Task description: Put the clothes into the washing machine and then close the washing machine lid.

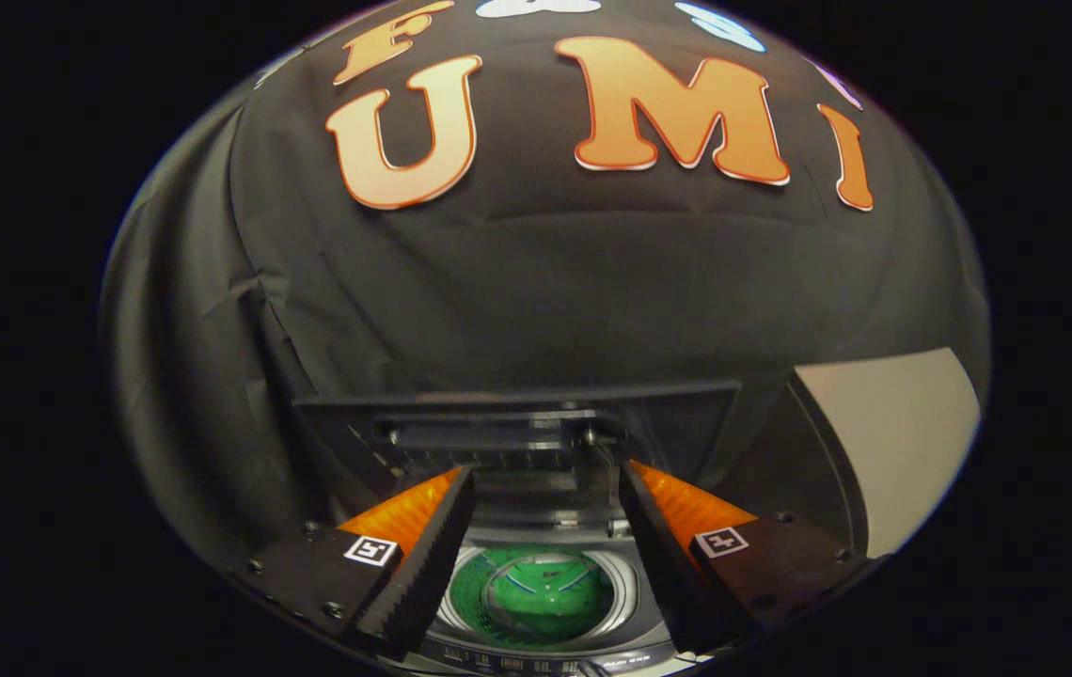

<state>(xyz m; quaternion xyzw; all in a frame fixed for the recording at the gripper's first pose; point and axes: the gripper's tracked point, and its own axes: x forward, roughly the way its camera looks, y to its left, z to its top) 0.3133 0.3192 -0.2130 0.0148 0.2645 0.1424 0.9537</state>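
My gripper (pixel 543 480) is nearest, its two orange-backed fingers (pixel 404 512) spread wide with nothing between them. Below and between them I see the washing machine (pixel 545 649), its round drum (pixel 536 592) open and green inside. I cannot tell whether that green is clothing. Just ahead of my fingertips the raised lid (pixel 517 428) stands upright against the booth wall. A pale panel (pixel 903 442) sits off to the right.

Gripper (pixel 545 489) fingers (pixel 423 555) ridged matt black, orange glossy plastic backs; washing machine (pixel 536 602) drum glossy green.
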